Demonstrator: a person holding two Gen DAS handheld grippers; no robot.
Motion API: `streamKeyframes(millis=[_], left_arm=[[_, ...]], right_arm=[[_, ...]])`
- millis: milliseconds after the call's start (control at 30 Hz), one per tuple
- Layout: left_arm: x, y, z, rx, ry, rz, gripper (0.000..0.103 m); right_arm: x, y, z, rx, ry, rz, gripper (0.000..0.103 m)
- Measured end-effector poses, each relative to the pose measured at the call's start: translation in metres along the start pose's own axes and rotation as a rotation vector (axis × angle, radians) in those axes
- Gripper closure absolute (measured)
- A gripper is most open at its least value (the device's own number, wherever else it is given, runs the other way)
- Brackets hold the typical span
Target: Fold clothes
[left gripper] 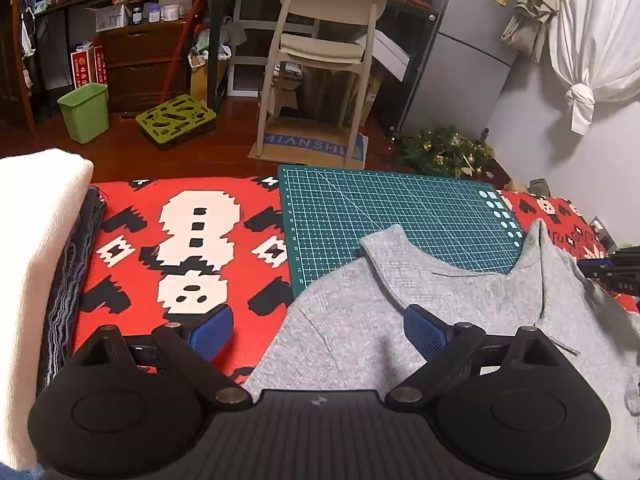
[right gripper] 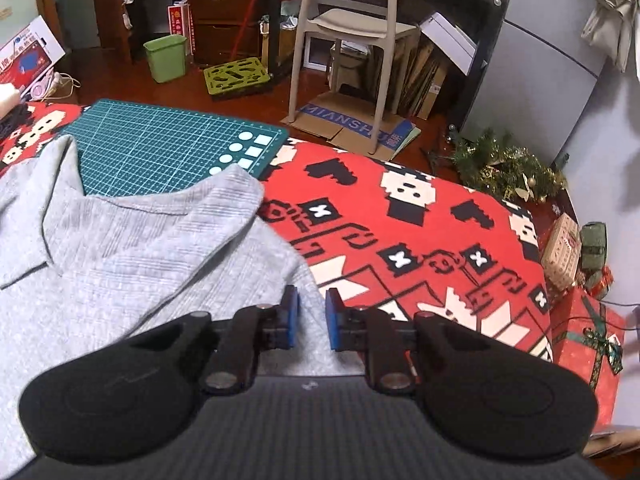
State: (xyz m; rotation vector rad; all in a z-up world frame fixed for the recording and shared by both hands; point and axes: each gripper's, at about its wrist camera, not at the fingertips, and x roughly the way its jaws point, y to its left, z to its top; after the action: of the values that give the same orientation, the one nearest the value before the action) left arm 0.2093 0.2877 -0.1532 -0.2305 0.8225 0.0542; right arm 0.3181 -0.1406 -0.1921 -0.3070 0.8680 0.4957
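A grey collared shirt (left gripper: 360, 320) (right gripper: 140, 248) lies flat, front up, on a red patterned blanket (left gripper: 120, 196) (right gripper: 372, 208). Its collar rests on a green cutting mat (left gripper: 400, 216) (right gripper: 160, 148). My left gripper (left gripper: 318, 332) stands wide open just above the shirt's left shoulder edge, one pad over the grey cloth and the other over the blanket. My right gripper (right gripper: 312, 320) has its blue pads drawn close together on the shirt's right side edge, with grey fabric between them.
A folded white cloth (left gripper: 36, 240) lies on a dark knitted piece (left gripper: 72, 280) at the left. Wrapped gift boxes (right gripper: 588, 340) and a tinsel wreath (right gripper: 512, 168) sit past the blanket's right edge. Beyond the far edge stand a beige chair (left gripper: 328, 40) and a green bin (left gripper: 86, 112).
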Motion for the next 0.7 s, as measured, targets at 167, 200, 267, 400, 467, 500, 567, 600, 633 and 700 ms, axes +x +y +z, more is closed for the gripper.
streamKeyframes(millis=[167,200,267,400,467,500,567,600,633,700], left_arm=[[-0.002,-0.001,-0.002,0.007,-0.001,-0.007,0.01],[-0.003,-0.001,-0.002,0.016,-0.003,-0.004,0.01],[-0.003,-0.003,-0.003,0.034,-0.006,0.011,0.011],[-0.003,-0.004,-0.003,0.077,-0.02,0.048,0.011],[-0.005,-0.006,-0.003,0.095,-0.025,0.058,0.011],[-0.006,-0.006,-0.004,0.102,-0.027,0.059,0.011],[-0.011,-0.007,-0.005,0.108,-0.039,0.071,0.011],[-0.014,-0.008,-0.006,0.113,-0.047,0.083,0.011],[-0.018,-0.009,-0.007,0.125,-0.059,0.093,0.011],[-0.025,-0.012,-0.009,0.134,-0.071,0.083,0.011]], right_arm=[[0.003,0.0,0.0,-0.029,-0.016,-0.095,0.098],[0.004,-0.004,0.0,-0.014,-0.016,-0.103,0.098],[0.004,-0.008,-0.002,-0.002,-0.024,-0.1,0.098],[0.003,-0.005,-0.002,-0.038,-0.025,-0.116,0.097],[0.0,-0.017,0.0,0.041,-0.024,-0.077,0.091],[-0.003,-0.024,0.0,0.09,-0.03,-0.055,0.089],[-0.011,-0.04,-0.001,0.192,-0.051,-0.013,0.086],[-0.015,-0.049,-0.002,0.237,-0.059,0.001,0.086],[-0.02,-0.056,-0.004,0.278,-0.063,0.012,0.086],[-0.031,-0.068,-0.009,0.333,-0.068,0.017,0.086]])
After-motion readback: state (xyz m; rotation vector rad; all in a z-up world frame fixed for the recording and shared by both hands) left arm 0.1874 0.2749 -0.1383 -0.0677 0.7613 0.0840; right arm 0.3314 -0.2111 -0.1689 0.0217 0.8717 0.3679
